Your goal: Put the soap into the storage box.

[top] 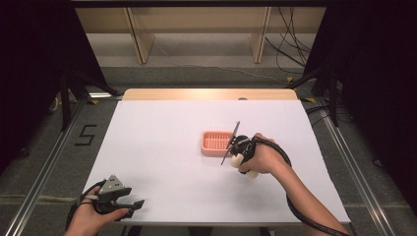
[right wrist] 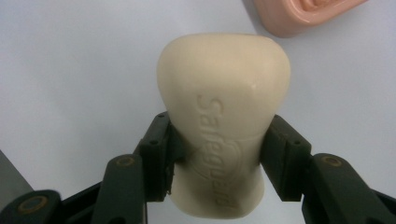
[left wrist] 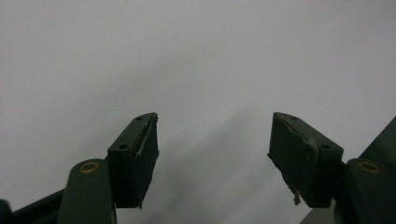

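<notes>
Your right tongs (right wrist: 215, 161) are clenched on the cream soap bar (right wrist: 223, 93), held just beside the pink dish (top: 217, 142) near the surface middle. The soap looks slippery, so it may slide out. Your left tongs (left wrist: 212, 158) rest released at the near-left corner.

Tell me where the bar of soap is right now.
The cream soap bar is clamped between the jaws of the right gripper, held right of the table's centre, just beside the pink soap dish.
</notes>
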`<state>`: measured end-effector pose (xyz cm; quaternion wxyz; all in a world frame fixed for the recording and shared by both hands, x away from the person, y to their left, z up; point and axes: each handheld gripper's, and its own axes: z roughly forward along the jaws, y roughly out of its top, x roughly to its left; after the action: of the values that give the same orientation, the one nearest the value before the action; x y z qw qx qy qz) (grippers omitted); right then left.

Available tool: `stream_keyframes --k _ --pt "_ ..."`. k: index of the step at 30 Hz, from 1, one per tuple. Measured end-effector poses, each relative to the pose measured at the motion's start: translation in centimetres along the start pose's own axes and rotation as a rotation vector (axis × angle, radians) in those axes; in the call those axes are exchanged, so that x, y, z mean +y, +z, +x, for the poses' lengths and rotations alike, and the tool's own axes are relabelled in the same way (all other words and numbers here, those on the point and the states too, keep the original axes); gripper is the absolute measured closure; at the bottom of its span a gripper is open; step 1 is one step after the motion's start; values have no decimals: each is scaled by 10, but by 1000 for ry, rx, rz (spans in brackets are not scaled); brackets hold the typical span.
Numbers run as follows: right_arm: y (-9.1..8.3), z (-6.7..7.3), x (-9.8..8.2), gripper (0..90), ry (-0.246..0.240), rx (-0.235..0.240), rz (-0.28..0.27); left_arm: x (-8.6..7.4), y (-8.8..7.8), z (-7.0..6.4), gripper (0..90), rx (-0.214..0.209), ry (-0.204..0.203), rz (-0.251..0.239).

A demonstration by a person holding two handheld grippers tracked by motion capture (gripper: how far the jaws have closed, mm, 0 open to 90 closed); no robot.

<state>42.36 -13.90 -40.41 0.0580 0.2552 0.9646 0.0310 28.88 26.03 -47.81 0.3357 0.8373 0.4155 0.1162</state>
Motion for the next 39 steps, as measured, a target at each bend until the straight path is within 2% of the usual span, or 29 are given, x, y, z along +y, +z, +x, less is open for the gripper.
stream_keyframes --k 2,3,4,6,8,11,14,15,16,17,19,20,22,23,24,25,26,27,28,33,34,35,37,38,39 --pt "0 -2 1 505 -12 -2 1 0 0 1 324 12 13 4" --pt "-1 -1 2 505 7 -2 3 0 0 0 324 8 14 -3" --pt "-1 -2 1 505 5 -2 -8 0 0 1 324 10 18 0" --pt "-2 -4 3 505 -1 -12 2 0 0 0 324 7 2 -3" --pt "-1 -5 3 505 2 -1 -11 0 -1 1 324 0 11 4" --pt "-2 -5 4 505 9 -10 -4 0 -2 1 324 -3 14 9" --pt "-2 -8 5 505 -2 -12 -7 0 -1 2 325 7 22 4" --pt "-2 -9 5 505 -8 -13 -10 0 0 1 325 15 5 -5" --pt "-3 -9 5 505 -3 -21 -10 0 0 1 325 16 7 -1" --pt "-2 -10 6 505 5 2 -21 0 0 1 325 12 3 -3" --pt "-2 -11 6 505 14 -14 -14 0 0 1 325 14 5 -8" --pt "-2 -11 7 505 13 -7 -12 0 0 1 325 14 4 -8" --pt "-1 -13 7 505 2 -13 -12 0 -1 2 325 8 13 -5" --pt "-1 -15 7 505 -18 -23 -12 0 0 1 325 9 4 -13" --pt "-1 -15 8 505 1 -13 -11 0 -1 2 325 6 17 -3" --pt "-1 -15 9 505 6 -18 -11 0 -1 2 325 7 12 -5" --pt "-1 -17 9 505 -18 -25 -11 0 -1 2 325 7 16 -3" --pt "0 -17 10 505 -16 -14 -24 0 -1 1 325 13 2 -14" --pt "-1 -16 11 505 -7 -20 -19 0 0 2 325 14 2 -14" --pt "-1 -19 15 505 -32 -27 -5 1 1 2 326 15 9 -1" --pt "-2 -19 16 505 -32 -29 -10 1 0 1 326 22 10 -7" --pt "-1 -20 17 505 -34 -23 -20 1 -1 2 326 8 22 2" --pt "-1 -21 18 505 -35 -20 -36 0 0 2 327 15 7 -5" --pt "-2 -17 19 505 10 -16 -27 0 0 3 328 6 14 -2" --pt "-2 -22 20 505 -46 -32 -18 0 -1 3 328 4 18 4"
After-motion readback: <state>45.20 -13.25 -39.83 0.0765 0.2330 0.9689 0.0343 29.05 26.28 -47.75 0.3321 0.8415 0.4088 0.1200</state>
